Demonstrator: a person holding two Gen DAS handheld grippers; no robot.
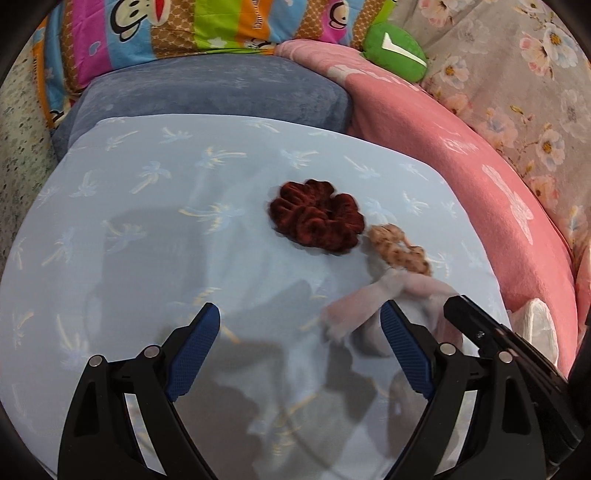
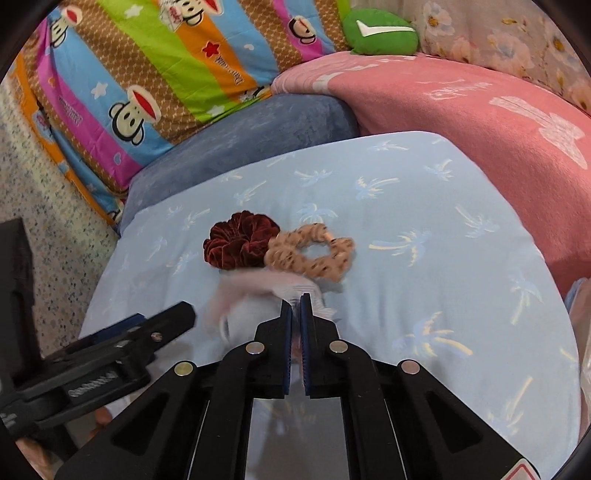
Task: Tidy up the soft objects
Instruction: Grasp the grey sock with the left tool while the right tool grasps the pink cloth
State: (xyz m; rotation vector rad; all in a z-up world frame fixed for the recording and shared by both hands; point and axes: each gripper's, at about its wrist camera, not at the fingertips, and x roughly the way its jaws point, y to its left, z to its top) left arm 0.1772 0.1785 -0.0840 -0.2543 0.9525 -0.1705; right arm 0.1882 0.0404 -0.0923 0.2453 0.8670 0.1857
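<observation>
A dark red velvet scrunchie [image 1: 316,216] [image 2: 240,242] lies on the light blue palm-print pillow [image 1: 147,221] [image 2: 424,221]. A tan leopard-print scrunchie [image 1: 400,249] [image 2: 310,254] touches it on its right. A pale pink-and-white soft piece [image 1: 369,295] [image 2: 258,288], blurred, hangs just above the pillow. My right gripper [image 2: 295,301] is shut on it; that gripper's black tip [image 1: 476,325] shows in the left wrist view. My left gripper [image 1: 299,325] is open over the pillow with nothing between its fingers, and it shows at the lower left of the right wrist view [image 2: 147,328].
A blue-grey cushion [image 1: 221,92] [image 2: 240,136] lies behind the pillow. A pink blanket [image 1: 461,147] [image 2: 480,129] borders it on the right, with a green plush [image 1: 395,51] [image 2: 380,31] behind. A striped monkey-print cover [image 1: 166,33] [image 2: 147,74] and floral fabric [image 1: 517,74] fill the back. Speckled floor [image 2: 44,203] at left.
</observation>
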